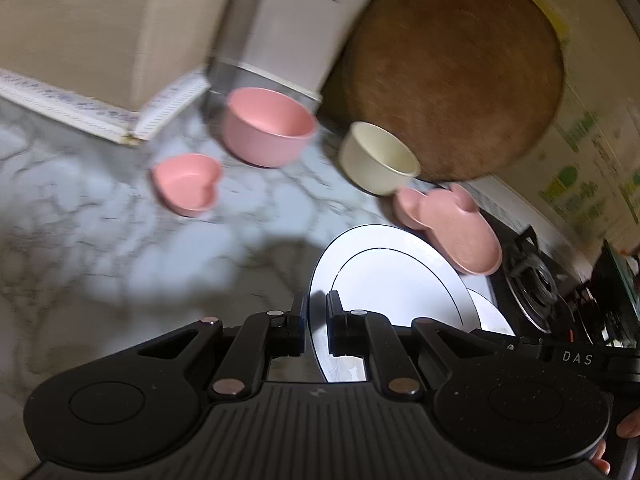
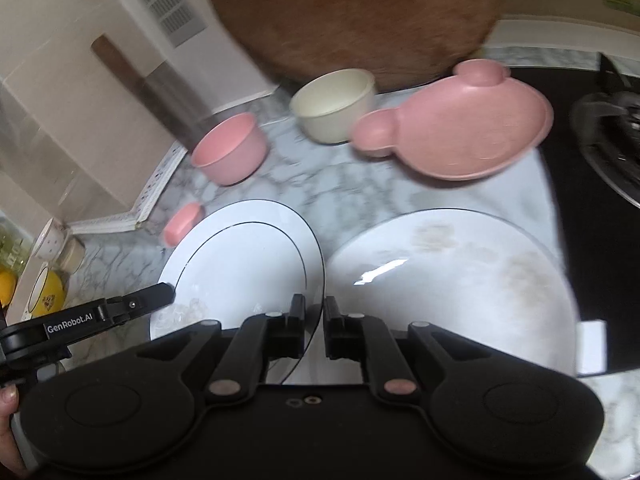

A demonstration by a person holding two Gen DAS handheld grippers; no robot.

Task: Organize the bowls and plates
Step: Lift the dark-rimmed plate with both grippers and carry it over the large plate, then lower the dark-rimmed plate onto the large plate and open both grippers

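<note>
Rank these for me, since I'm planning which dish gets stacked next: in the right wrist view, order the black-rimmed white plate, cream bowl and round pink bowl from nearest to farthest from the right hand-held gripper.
1. Black-rimmed white plate: its rim is clamped in the right hand-held gripper.
2. Round pink bowl: up and left, near the wall.
3. Cream bowl: farthest, straight ahead by the wooden board.

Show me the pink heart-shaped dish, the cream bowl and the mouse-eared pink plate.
pink heart-shaped dish (image 1: pixel 187 183): left wrist view, on its hollow inside.
cream bowl (image 2: pixel 334 107): right wrist view, on its inside near the rim.
mouse-eared pink plate (image 2: pixel 468 128): right wrist view, on its flat middle.
</note>
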